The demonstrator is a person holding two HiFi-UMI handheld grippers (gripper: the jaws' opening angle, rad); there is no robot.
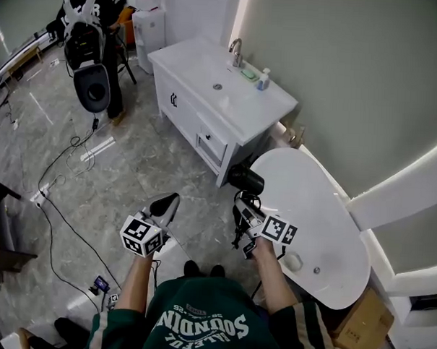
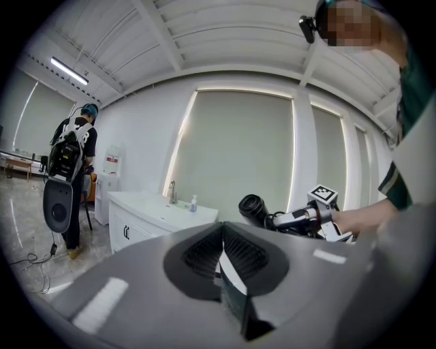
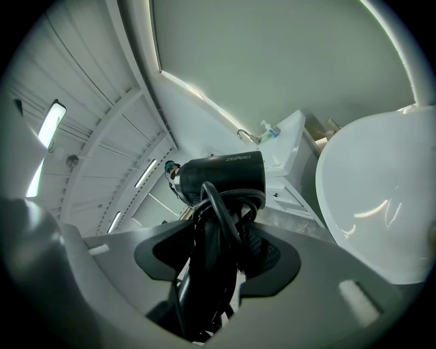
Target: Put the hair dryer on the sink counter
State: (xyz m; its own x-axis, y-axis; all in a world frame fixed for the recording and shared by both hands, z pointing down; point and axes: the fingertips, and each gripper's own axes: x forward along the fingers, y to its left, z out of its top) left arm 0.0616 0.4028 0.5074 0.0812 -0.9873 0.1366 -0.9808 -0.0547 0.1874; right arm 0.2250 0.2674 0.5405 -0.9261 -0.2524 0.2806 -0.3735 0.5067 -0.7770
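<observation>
The black hair dryer point(image 1: 246, 180) hangs in the air over the floor, beside the near end of the white vanity, with its cord wound round the handle. My right gripper point(image 1: 244, 206) is shut on that handle and cord; in the right gripper view the dryer's barrel point(image 3: 221, 177) stands just above the jaws point(image 3: 212, 262). The white sink counter point(image 1: 201, 72) lies further ahead, with a faucet point(image 1: 236, 51) and a soap bottle point(image 1: 264, 79) at its back. My left gripper point(image 1: 168, 203) is shut and empty, raised to the left of the dryer point(image 2: 255, 208).
A white bathtub point(image 1: 325, 225) fills the right side under my right arm. Another person with a backpack point(image 1: 87, 41) stands far left beside a water dispenser point(image 1: 148, 22). Cables point(image 1: 58, 199) trail over the marble floor. A cardboard box point(image 1: 360, 324) sits at the bottom right.
</observation>
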